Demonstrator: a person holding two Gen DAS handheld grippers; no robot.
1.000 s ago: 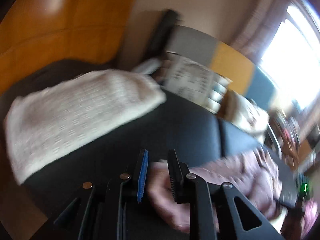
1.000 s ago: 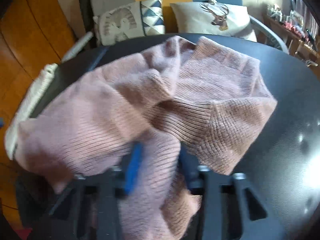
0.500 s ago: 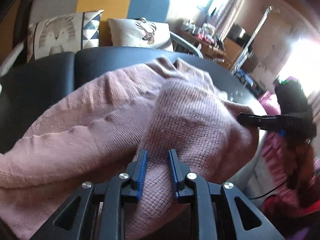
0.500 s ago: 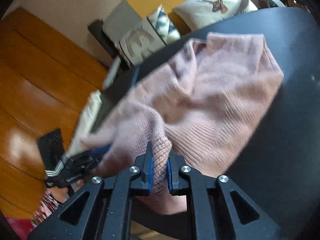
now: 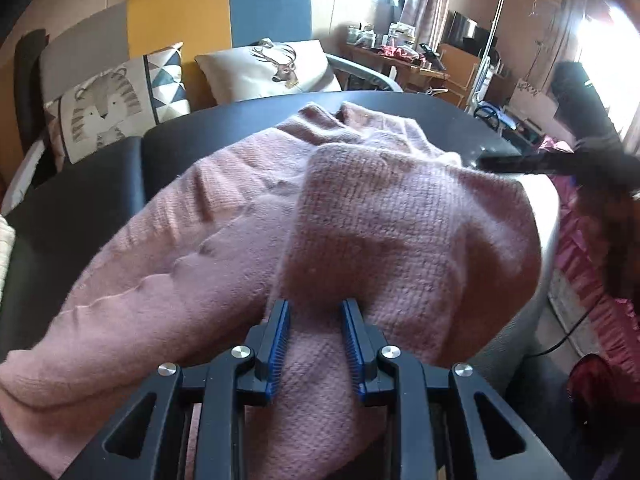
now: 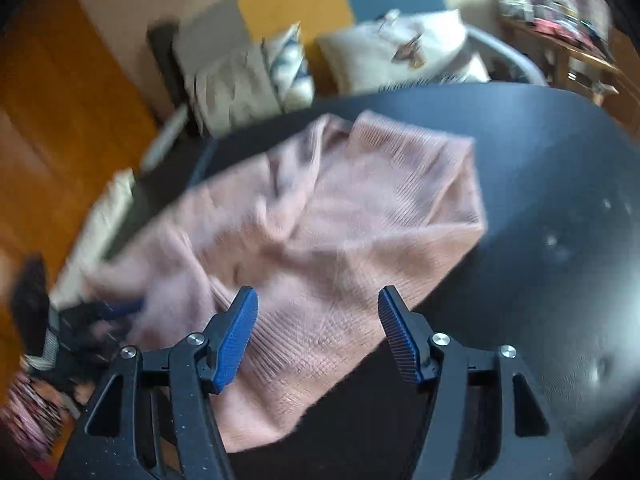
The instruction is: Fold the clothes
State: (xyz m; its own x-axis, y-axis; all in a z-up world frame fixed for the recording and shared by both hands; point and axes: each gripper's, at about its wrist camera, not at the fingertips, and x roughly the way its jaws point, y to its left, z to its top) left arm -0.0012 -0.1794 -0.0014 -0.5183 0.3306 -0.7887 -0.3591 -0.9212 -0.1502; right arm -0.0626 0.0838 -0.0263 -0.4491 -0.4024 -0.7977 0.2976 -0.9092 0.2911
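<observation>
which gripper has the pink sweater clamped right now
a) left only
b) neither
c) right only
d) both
a: the left gripper has a fold of the pink sweater pinched between its blue pads, while the right gripper hangs over the sweater with its fingers wide apart and nothing between them.

The left gripper has its blue-padded jaws closed on a thick fold of the pink knitted sweater; the sweater lies rumpled across the dark table, one part doubled over itself just beyond the jaws; the right gripper shows as a dark bar at the sweater's far right edge, too blurred to read; behind the table sit a tiger cushion and, to its right, a deer cushion
</observation>
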